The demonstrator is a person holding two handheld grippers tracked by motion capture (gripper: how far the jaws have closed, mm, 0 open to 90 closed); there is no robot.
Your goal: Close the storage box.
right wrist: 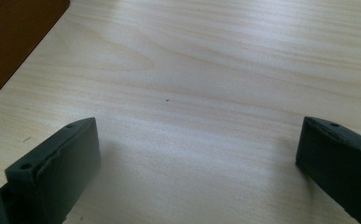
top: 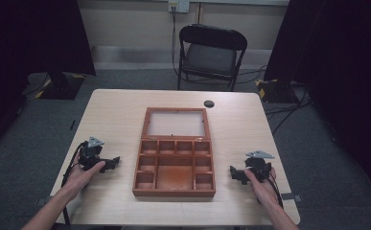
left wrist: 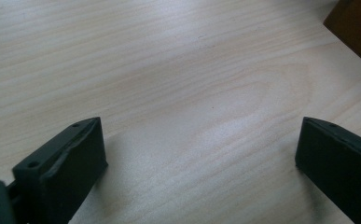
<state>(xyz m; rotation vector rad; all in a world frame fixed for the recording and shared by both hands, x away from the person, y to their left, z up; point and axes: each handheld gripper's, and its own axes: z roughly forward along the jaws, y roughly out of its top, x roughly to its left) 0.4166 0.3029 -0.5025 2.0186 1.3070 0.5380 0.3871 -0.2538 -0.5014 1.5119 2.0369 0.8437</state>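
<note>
Pale wood-grain table (top: 250, 124), grey carpeted floor, dark curtains at both flanks; we list the contents outward from the work piece. Item one: wooden box (top: 174, 165), at the table's centre, lid (top: 176, 123) thrown back flat toward twelve o'clock with its pale panel facing up, tray divided into small compartments around one larger well; so far as we can see, every compartment looks bare. Item two: left gripper (top: 107, 164) at nine o'clock of the box, near it but apart, jaws spread wide with nothing between them and only bare tabletop ahead. Item three: right gripper (top: 237, 174) at three o'clock, likewise apart from the box, jaws fully spread and holding nothing. Item four: small dark round disc (top: 209, 103) at one o'clock of the lid. Item five: folding chair (top: 211, 53) beyond the far edge, at twelve. Risks, as we judge them: both tools sit low over the table, so a sideways sweep could shove the box askew; a jaw catching the lid's edge could slam it shut or strain the hinges.
</note>
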